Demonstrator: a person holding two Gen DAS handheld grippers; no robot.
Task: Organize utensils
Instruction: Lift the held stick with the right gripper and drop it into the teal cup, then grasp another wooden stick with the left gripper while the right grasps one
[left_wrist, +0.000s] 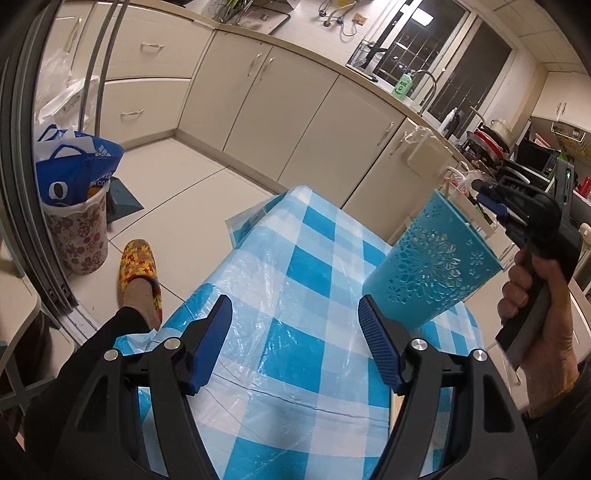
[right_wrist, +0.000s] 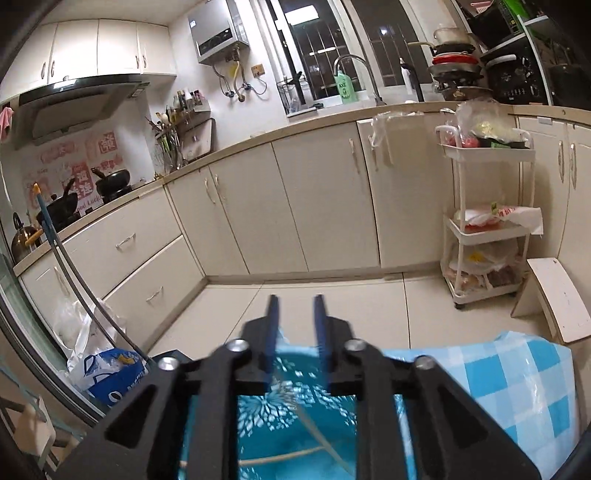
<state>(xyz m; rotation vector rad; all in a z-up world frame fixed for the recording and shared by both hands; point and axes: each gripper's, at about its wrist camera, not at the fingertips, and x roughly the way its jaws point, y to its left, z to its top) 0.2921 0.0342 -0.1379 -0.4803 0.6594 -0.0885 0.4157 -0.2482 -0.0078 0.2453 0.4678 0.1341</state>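
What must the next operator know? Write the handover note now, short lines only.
Left gripper: tongs wide open with nothing between them, held over the checked table.
Right gripper: tongs slightly apart and straddling the rim of the teal utensil holder. A firm hold is not evident.
Holder: tilted, at the table's right edge.
Done: the holder has been brought to the table.
Left: stand the holder upright, then find the utensils and load them. No loose utensils show on the table, and the holder's contents are too blurred to name.

Teal holder (right_wrist: 295, 417) blurred, base hidden behind right gripper (right_wrist: 297, 332); contact unclear.
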